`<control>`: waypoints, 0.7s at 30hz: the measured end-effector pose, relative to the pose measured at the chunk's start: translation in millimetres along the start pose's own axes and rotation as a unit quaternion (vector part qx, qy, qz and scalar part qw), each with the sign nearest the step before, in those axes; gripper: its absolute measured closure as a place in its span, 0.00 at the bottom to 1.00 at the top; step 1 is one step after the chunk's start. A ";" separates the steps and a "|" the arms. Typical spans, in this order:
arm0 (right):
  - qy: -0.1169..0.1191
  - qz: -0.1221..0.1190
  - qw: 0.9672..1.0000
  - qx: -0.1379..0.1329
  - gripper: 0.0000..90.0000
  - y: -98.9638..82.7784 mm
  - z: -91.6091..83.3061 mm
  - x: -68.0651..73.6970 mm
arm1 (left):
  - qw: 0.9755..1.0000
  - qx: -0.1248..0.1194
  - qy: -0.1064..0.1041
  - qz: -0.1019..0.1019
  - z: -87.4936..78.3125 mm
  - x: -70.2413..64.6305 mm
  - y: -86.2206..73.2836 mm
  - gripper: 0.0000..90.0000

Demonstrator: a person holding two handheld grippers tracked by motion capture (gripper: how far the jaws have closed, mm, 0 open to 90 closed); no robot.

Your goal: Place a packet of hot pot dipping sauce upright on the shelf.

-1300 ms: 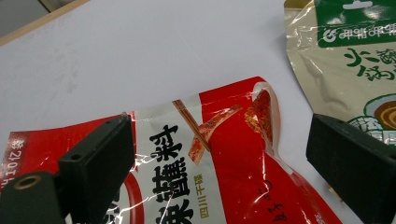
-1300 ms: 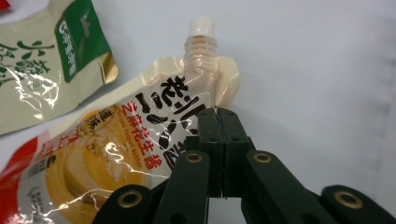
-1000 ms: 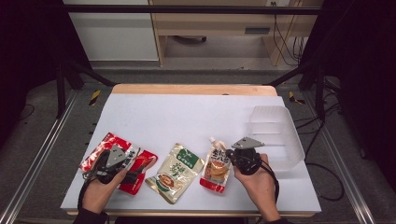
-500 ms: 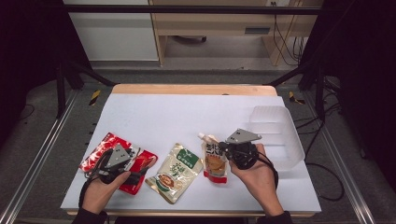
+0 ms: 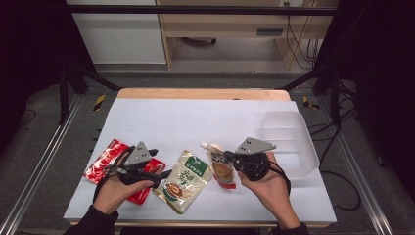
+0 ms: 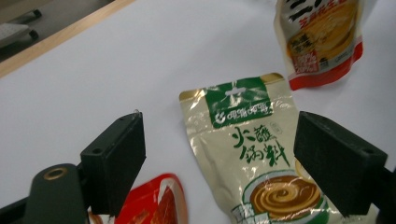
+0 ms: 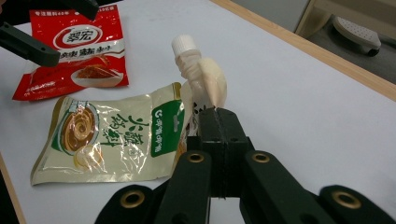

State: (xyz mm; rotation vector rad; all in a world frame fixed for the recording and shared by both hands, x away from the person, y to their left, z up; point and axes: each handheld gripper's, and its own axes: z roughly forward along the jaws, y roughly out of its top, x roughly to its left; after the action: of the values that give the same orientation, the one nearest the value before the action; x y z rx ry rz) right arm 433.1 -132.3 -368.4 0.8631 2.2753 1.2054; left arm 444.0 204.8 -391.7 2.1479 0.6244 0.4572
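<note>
A white tabletop (image 5: pixel 195 122) edged in wood is seen, with a clear plastic bin (image 5: pixel 288 142) at its right side. The spouted pouch (image 5: pixel 221 166) is clamped edge-on by the closed right gripper (image 5: pixel 231 159) and is held just beside the green-and-gold pouch (image 5: pixel 186 178), which lies flat. The left gripper (image 5: pixel 159 164) is held wide apart with nothing between its jaws, which have just been narrowing slightly, above the red pouch (image 5: pixel 105 161) and the green-and-gold pouch's edge.
</note>
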 end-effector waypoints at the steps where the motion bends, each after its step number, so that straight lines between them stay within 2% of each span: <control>1: 0.003 0.002 1.000 -0.001 1.00 -0.2 0.3 -0.5 | 1.000 0.000 -0.003 0.002 1.4 -0.2 2.4 0.19; 3: 0.007 0.004 1.000 -0.005 1.00 -0.5 0.6 -2.0 | 1.000 0.004 -0.005 0.007 3.5 -0.8 5.6 0.19; 8: 0.015 0.000 1.000 -0.020 1.00 0.9 -2.4 -2.8 | 1.000 0.000 -0.014 0.005 7.5 -1.6 10.8 0.21; 13: 0.019 -0.001 0.999 -0.027 1.00 4.2 -3.6 -3.9 | 1.000 0.003 -0.024 0.019 13.3 -2.9 21.2 0.23; 16: 0.028 -0.007 0.999 -0.031 1.00 10.8 -4.3 -2.2 | 0.999 0.005 -0.037 0.030 16.2 -0.9 33.3 0.26; 18: 0.029 -0.009 0.999 -0.032 1.00 13.1 -4.1 -1.5 | 0.999 0.005 -0.041 0.034 16.9 -0.7 38.4 0.27; 20: 0.043 -0.014 0.998 -0.039 1.00 21.1 -2.3 0.5 | 0.998 0.002 -0.044 0.045 16.9 1.3 51.1 0.29; 21: 0.043 -0.014 0.998 -0.039 1.00 21.1 -2.3 0.5 | 0.998 0.002 -0.044 0.045 16.9 1.3 51.1 0.30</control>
State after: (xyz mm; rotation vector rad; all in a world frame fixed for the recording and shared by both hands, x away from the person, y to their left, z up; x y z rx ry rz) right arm 438.2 -124.2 -349.4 0.7624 2.2828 1.3337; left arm 467.8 167.9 -360.5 2.1943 0.4802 0.4070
